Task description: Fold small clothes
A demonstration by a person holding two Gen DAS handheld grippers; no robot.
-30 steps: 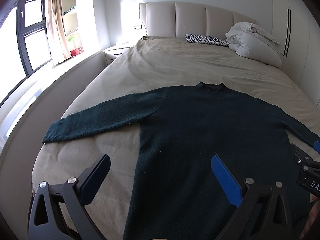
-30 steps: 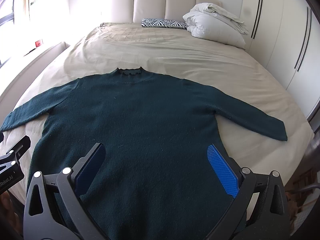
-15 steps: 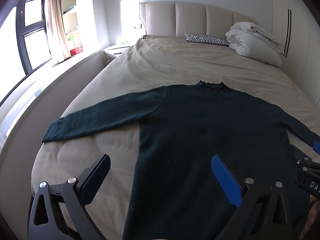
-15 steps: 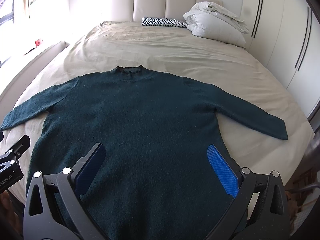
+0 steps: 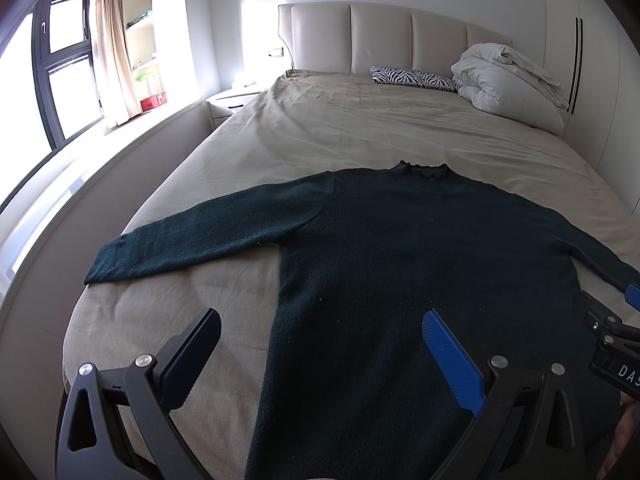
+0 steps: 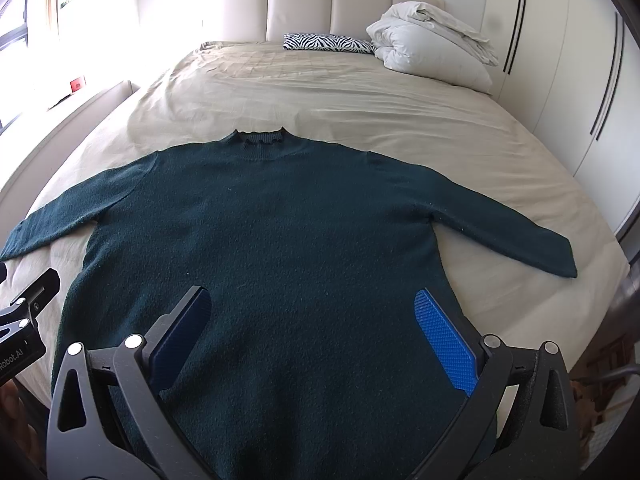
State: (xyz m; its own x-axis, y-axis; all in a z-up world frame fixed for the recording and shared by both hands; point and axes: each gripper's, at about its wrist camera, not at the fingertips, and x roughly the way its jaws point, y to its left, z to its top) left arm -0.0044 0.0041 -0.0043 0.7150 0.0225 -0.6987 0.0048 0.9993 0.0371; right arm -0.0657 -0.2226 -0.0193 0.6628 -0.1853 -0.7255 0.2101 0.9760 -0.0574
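Dark green sweater lies spread on the bed, both claws spread and holding nothing.

At the left, the left sleeve [image 5: 200,236] reaches out toward the window side of the bed [image 5: 360,128], so its cuff is free to be taken first. The left claw [image 5: 320,360] hovers over the left edge of the sweater [image 6: 260,240], its jaws wide apart, I think ready to pinch there. The body lies flat, face up, collar [image 6: 259,138] toward the headboard, which makes clean fold lines possible. The right claw [image 6: 316,336] hangs over the lower hem, jaws also apart. The right sleeve [image 6: 500,224] stretches toward the wardrobe side. No fold is made yet.
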